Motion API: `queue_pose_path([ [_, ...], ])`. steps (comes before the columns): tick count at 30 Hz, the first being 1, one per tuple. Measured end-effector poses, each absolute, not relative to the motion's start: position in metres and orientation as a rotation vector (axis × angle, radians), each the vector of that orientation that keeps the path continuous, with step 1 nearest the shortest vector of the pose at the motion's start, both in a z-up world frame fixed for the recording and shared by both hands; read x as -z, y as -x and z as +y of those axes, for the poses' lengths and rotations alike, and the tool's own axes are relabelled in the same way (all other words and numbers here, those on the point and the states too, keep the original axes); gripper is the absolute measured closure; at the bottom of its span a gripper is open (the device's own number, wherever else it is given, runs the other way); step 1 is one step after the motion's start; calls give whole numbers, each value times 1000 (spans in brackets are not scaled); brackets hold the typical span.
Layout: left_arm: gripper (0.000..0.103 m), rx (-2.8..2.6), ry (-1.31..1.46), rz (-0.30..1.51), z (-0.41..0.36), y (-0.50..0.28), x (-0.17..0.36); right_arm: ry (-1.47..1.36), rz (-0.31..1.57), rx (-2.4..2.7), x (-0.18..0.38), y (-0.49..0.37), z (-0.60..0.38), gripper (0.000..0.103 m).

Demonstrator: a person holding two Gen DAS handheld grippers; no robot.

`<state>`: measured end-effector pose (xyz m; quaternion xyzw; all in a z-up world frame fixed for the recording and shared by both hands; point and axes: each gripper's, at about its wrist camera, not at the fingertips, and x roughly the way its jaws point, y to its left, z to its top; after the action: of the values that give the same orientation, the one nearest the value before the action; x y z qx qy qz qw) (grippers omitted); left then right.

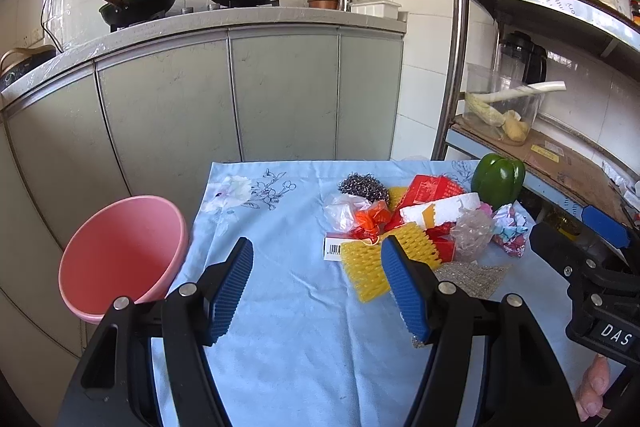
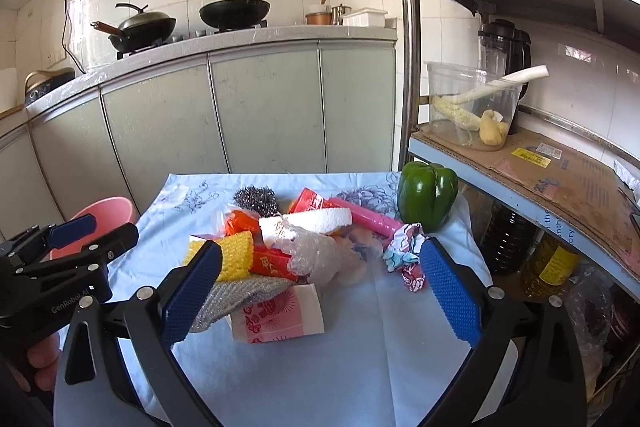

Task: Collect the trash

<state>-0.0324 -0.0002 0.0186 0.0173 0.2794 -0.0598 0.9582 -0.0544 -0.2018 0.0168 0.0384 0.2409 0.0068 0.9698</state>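
A heap of trash lies on the light blue tablecloth (image 1: 280, 307): yellow foam netting (image 1: 366, 263) (image 2: 236, 255), a white foam block (image 1: 440, 209) (image 2: 316, 221), red wrappers (image 1: 430, 187), clear crumpled plastic (image 2: 316, 253) and a pink-printed packet (image 2: 278, 313). A pink bin (image 1: 120, 255) (image 2: 110, 217) stands off the table's left edge. My left gripper (image 1: 318, 259) hovers open over the cloth, just short of the netting. My right gripper (image 2: 320, 261) is open in front of the heap, its fingers on either side of the packet.
A green bell pepper (image 1: 498, 181) (image 2: 428, 195) and a steel scourer (image 1: 364, 185) (image 2: 256, 201) sit behind the heap. A metal shelf rack (image 2: 408, 67) with bottles and a plastic tub rises at the right. Kitchen cabinets (image 1: 240, 95) with woks stand behind.
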Motion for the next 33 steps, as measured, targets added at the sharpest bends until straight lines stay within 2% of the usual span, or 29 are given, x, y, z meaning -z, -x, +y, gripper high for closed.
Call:
queue_pose_path([
  [33,37,141,-21,557,-2,34,-16,-81,495,-12,-14,54,-202,3],
])
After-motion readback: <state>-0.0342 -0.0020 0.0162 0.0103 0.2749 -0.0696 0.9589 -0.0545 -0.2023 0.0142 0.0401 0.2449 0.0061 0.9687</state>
